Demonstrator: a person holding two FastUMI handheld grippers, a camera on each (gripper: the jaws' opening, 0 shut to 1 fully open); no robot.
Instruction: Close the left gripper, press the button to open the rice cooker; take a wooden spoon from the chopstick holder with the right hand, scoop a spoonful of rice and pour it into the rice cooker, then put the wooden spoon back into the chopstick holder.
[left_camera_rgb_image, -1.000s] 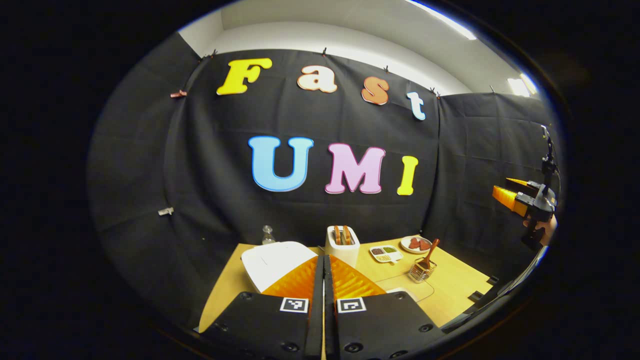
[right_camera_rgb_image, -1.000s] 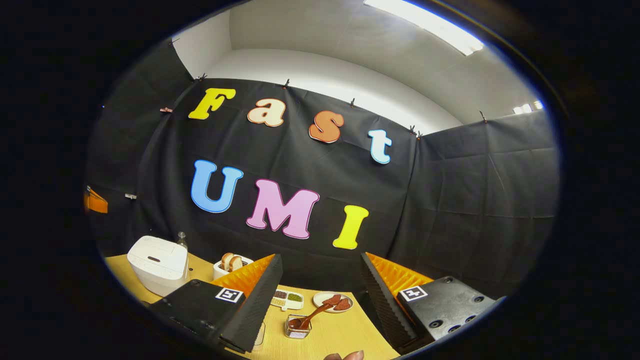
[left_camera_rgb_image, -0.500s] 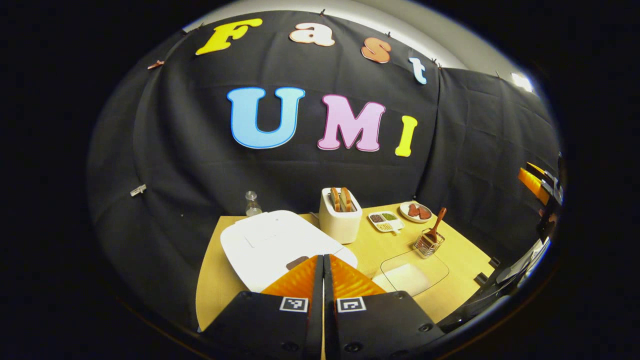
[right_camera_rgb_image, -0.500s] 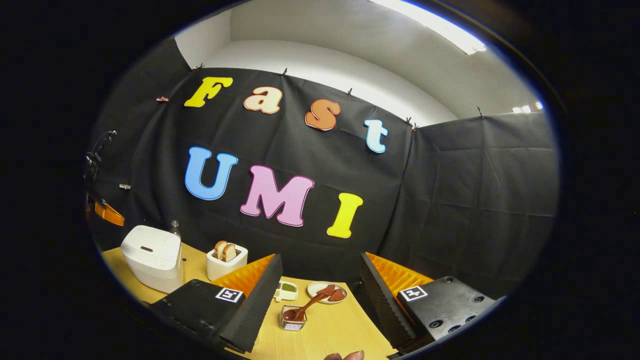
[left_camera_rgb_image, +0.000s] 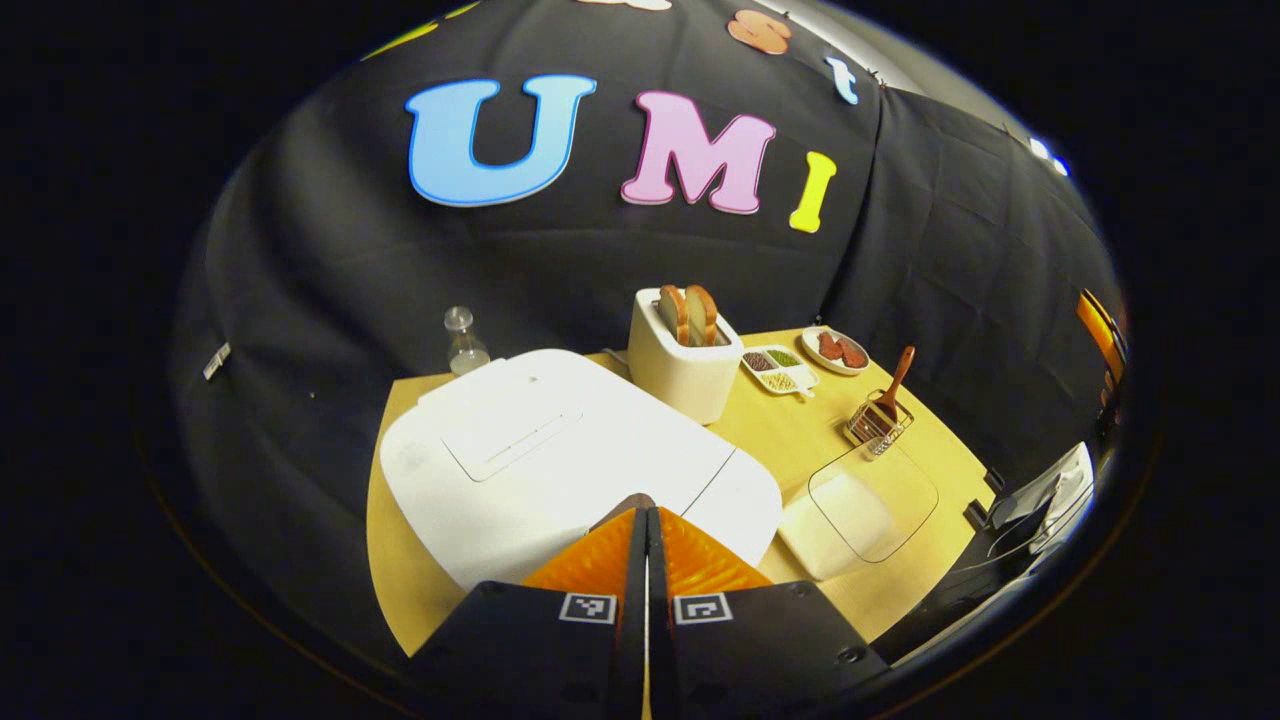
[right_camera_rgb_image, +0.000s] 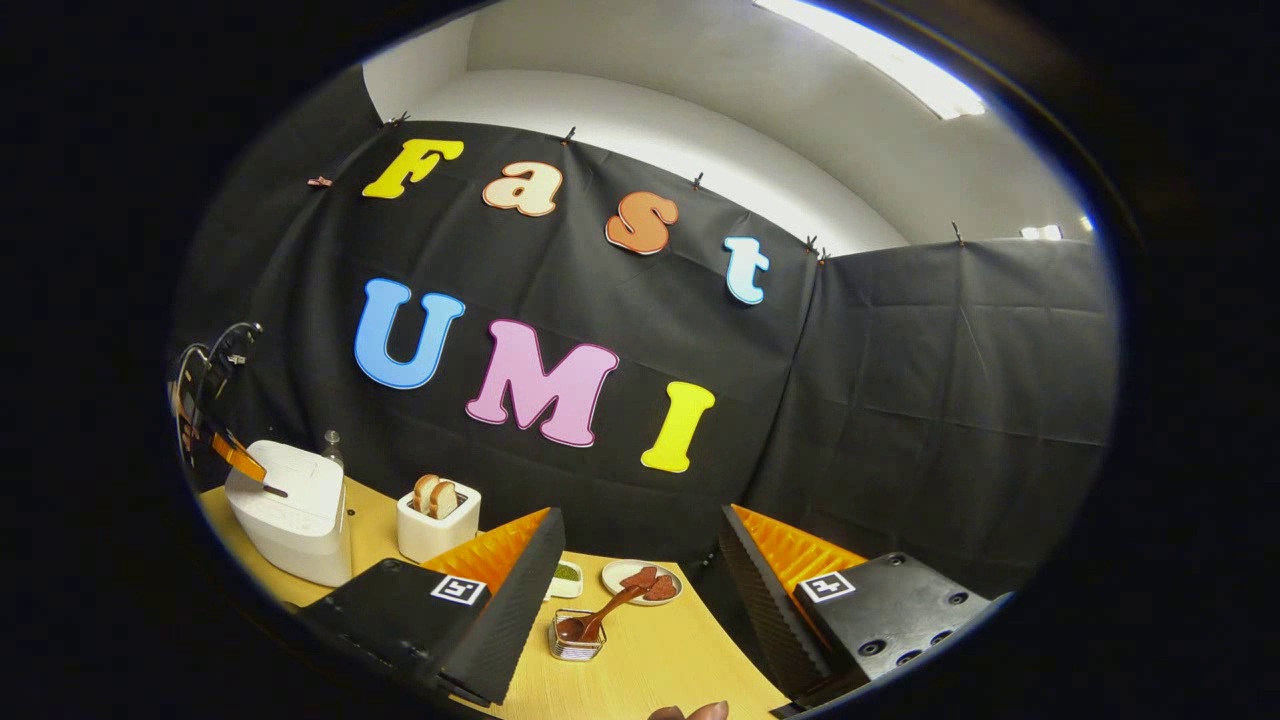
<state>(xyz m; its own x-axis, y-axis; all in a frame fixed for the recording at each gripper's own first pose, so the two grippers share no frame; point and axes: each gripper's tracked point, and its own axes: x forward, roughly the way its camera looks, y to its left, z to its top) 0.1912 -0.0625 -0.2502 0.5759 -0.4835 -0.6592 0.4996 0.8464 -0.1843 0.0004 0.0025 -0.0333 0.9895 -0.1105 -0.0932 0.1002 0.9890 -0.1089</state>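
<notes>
The white rice cooker (left_camera_rgb_image: 560, 450) stands at the table's left with its lid down. My left gripper (left_camera_rgb_image: 646, 512) is shut, and its tips sit right at the dark button (left_camera_rgb_image: 622, 500) on the cooker's front edge; I cannot tell if they touch. In the right gripper view the left gripper (right_camera_rgb_image: 240, 458) slants down onto the rice cooker (right_camera_rgb_image: 290, 510). My right gripper (right_camera_rgb_image: 640, 515) hangs open and empty above the wire chopstick holder (right_camera_rgb_image: 575, 640), where the wooden spoon (right_camera_rgb_image: 605, 618) leans. The chopstick holder (left_camera_rgb_image: 878, 422) and spoon (left_camera_rgb_image: 895, 378) stand beside a clear rice container (left_camera_rgb_image: 850, 500).
A toaster (left_camera_rgb_image: 685, 365) holding bread stands behind the cooker, with a small bottle (left_camera_rgb_image: 465, 340) to its left. A divided condiment dish (left_camera_rgb_image: 778, 368) and a plate (left_camera_rgb_image: 835, 350) of red pieces lie near the back wall. A fingertip (right_camera_rgb_image: 690, 712) shows at the bottom edge.
My left gripper, still shut, has come down and forward onto the rice cooker's button. The right gripper has stayed open and nearly still.
</notes>
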